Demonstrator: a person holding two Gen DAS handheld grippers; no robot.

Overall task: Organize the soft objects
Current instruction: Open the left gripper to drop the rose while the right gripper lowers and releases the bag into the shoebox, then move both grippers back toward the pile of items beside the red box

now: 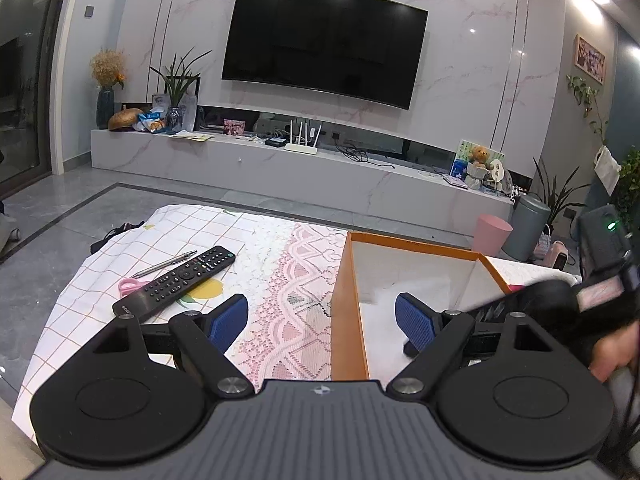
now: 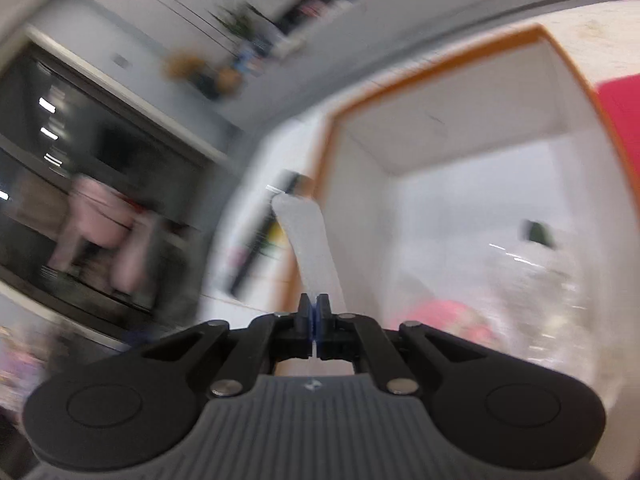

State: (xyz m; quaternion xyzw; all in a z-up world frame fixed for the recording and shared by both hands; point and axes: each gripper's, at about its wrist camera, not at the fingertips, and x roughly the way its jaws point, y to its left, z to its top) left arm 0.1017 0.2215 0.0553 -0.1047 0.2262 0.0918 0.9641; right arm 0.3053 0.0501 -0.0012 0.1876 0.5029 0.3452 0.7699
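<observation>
A: Marble wall with a dark television [image 1: 325,42] fills the background; below, a checked cloth [image 1: 120,268] covers the tabletop, carrying a remote [image 1: 176,286] and pink-handled scissors [image 1: 132,284].

B: And the left gripper [image 1: 322,322]?

A: Released, jaws spread wide, straddling the near wall of the orange-rimmed box [image 1: 350,312].

B: The right gripper [image 2: 315,314]?

A: Clenched on a pale strip [image 2: 310,240] that rises from its fingertips, held beside the box [image 2: 452,136]. The right view is heavily blurred; something clear and pink lies in the box, but I cannot tell what.
</observation>
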